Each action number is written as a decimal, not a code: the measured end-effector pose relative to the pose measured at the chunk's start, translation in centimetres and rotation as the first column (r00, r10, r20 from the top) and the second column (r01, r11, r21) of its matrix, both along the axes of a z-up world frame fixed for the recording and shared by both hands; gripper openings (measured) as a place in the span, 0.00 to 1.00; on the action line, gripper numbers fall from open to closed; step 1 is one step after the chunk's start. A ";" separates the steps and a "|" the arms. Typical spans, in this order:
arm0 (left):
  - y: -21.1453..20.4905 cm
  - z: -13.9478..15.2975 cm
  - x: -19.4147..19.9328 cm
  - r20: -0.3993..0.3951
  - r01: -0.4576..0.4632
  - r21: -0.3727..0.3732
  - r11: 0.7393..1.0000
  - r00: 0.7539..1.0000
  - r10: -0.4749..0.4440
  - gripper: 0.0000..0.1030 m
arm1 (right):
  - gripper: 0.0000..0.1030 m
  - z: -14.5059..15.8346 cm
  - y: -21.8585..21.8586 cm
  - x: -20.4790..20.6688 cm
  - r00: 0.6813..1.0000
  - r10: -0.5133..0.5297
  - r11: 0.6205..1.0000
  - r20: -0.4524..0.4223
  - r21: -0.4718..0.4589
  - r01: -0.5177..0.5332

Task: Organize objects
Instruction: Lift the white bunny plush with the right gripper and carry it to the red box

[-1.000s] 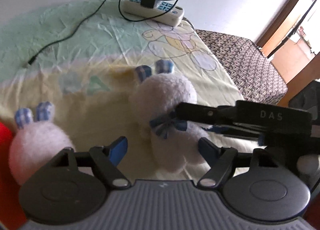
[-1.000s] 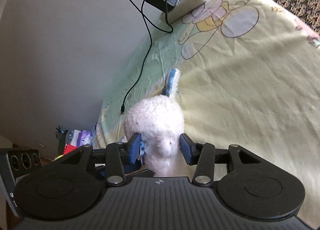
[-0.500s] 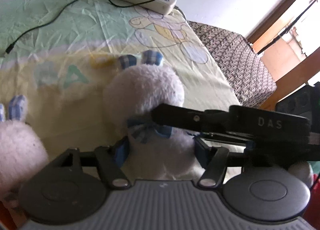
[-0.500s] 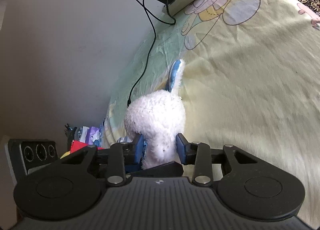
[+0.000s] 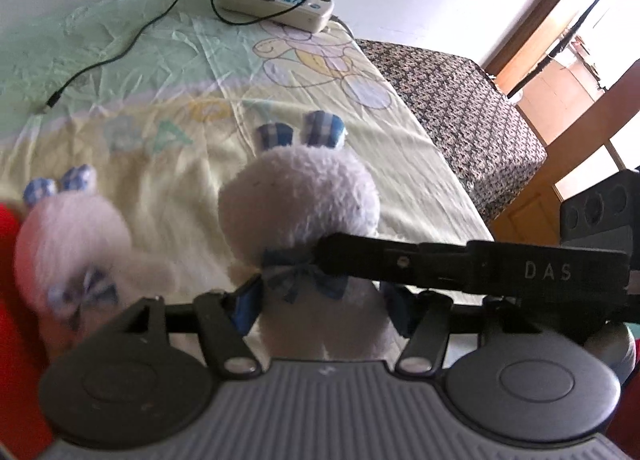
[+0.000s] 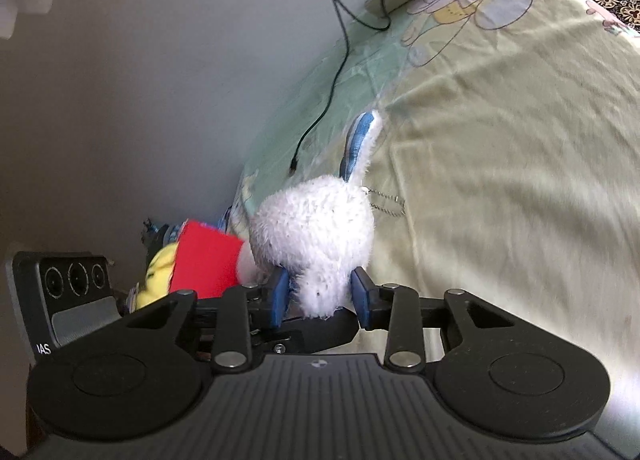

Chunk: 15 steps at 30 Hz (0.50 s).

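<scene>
A white plush rabbit [image 5: 300, 204] with blue checked ears and a blue bow is upright over the yellow bed sheet [image 5: 192, 180]. My left gripper [image 5: 320, 308] is shut on its body below the bow. My right gripper [image 6: 319, 296] is shut on the same rabbit [image 6: 316, 228] from the side; its black finger crosses the left wrist view [image 5: 440, 264]. A second white plush rabbit [image 5: 76, 236] sits at the left, blurred, free of both grippers.
A white power strip [image 5: 276, 6] with a black charger and cable lies at the bed's far edge by the wall. A dark patterned cover [image 5: 452, 108] lies to the right. A red object [image 6: 206, 262] and a yellow toy [image 6: 158, 272] are at the left.
My left gripper moved forward and closed on the rabbit's body. The rabbit now stands more upright and higher. A red object came into the right wrist view.
</scene>
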<state>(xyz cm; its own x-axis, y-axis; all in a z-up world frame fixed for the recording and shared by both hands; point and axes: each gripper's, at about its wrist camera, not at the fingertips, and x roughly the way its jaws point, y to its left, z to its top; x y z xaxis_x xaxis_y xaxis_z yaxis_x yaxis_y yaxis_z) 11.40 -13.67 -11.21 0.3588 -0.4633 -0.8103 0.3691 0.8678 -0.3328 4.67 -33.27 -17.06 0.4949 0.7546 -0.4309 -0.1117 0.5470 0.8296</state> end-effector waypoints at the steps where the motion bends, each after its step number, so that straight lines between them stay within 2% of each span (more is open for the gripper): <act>1: 0.1 0.2 -0.6 0.003 0.002 0.003 1.000 1.000 -0.002 0.60 | 0.35 0.2 0.2 -0.5 1.000 0.006 1.000 0.006 -0.001 -0.006; 9: 1.0 2.0 -6.0 0.080 0.034 0.067 0.997 0.996 -0.039 0.60 | 0.35 2.6 2.2 -4.8 0.999 0.026 1.000 0.042 -0.011 -0.025; 15: 3.4 3.6 -9.4 0.125 0.057 0.055 0.997 0.990 -0.063 0.60 | 0.35 4.7 4.4 -7.6 0.997 0.015 1.000 0.082 -0.014 -0.014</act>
